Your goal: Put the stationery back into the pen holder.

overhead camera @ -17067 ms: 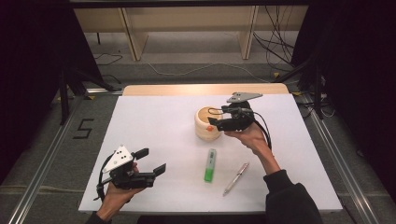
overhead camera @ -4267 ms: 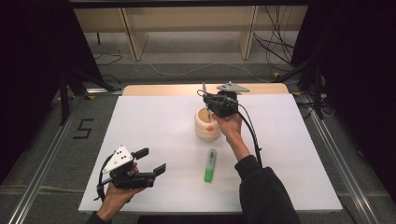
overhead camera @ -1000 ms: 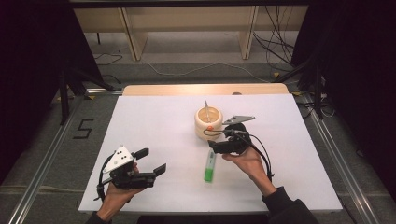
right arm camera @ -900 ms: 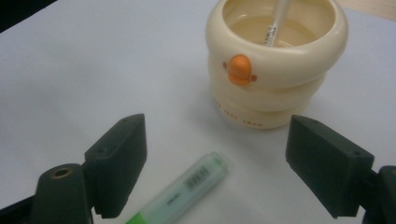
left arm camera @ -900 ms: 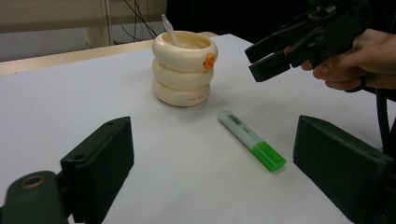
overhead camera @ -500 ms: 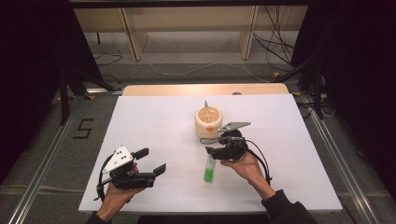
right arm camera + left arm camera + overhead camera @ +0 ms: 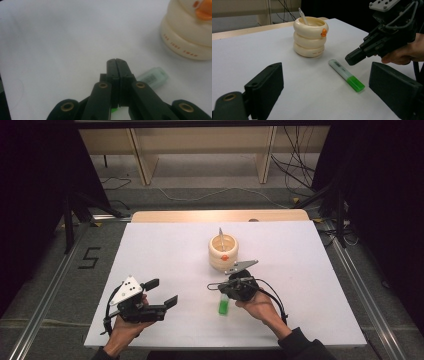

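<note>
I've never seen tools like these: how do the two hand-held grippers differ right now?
The left gripper has its jaws spread wide, nothing between them; the right gripper has its jaws pressed together. The left sits away from everything; the right hovers over the green highlighter, gripping nothing. Both are black and hand-held.

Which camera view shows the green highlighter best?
The left gripper view: the green highlighter lies there in full length on the table, unhidden, beside the shut right gripper. In the high view the highlighter is small and partly under that gripper. The right gripper view gives just its pale end behind the jaws.
</note>
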